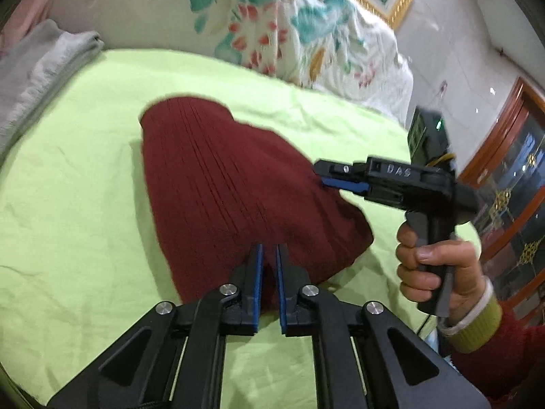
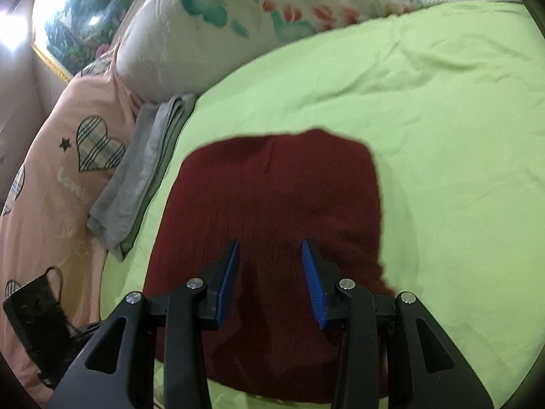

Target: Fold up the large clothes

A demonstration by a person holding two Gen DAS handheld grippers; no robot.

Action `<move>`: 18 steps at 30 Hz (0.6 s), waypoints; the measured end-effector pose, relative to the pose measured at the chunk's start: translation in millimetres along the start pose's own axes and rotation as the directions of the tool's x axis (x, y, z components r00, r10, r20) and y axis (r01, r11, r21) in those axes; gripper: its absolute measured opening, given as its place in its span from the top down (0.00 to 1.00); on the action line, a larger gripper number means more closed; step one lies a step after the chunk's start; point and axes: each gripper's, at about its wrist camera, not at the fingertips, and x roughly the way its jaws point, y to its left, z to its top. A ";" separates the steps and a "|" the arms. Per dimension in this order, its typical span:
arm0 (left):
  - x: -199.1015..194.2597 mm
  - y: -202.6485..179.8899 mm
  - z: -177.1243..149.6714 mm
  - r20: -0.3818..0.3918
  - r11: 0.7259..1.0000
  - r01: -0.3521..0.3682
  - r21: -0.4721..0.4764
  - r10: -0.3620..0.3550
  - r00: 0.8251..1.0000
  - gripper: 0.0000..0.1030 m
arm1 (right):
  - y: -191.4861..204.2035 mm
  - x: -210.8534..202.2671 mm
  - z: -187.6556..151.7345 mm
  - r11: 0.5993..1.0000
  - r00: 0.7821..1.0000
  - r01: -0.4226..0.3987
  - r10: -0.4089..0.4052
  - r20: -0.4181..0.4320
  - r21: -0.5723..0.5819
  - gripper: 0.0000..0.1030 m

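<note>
A dark red knitted garment (image 1: 218, 184) lies folded into a compact shape on the light green bed sheet (image 1: 68, 204). It also shows in the right wrist view (image 2: 272, 197). My left gripper (image 1: 269, 248) hovers at the garment's near edge with its blue pads a narrow gap apart and nothing between them. My right gripper (image 2: 270, 248) is open and empty just above the garment. In the left wrist view the right gripper (image 1: 323, 175) reaches in from the right, its tip at the garment's right edge.
A folded grey cloth (image 2: 136, 177) lies left of the garment. A floral white quilt (image 1: 272, 17) is piled at the back. A pink heart-print cover (image 2: 61, 170) and a black face mask (image 2: 34, 310) lie at the left. A wooden cabinet (image 1: 511, 177) stands right.
</note>
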 end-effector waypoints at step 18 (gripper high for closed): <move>23.4 11.2 1.0 -0.046 0.985 -0.174 -0.005 0.174 0.984 0.86 | -29.1 -7.4 -35.3 0.988 0.987 0.153 -0.152 -0.045 0.020 0.58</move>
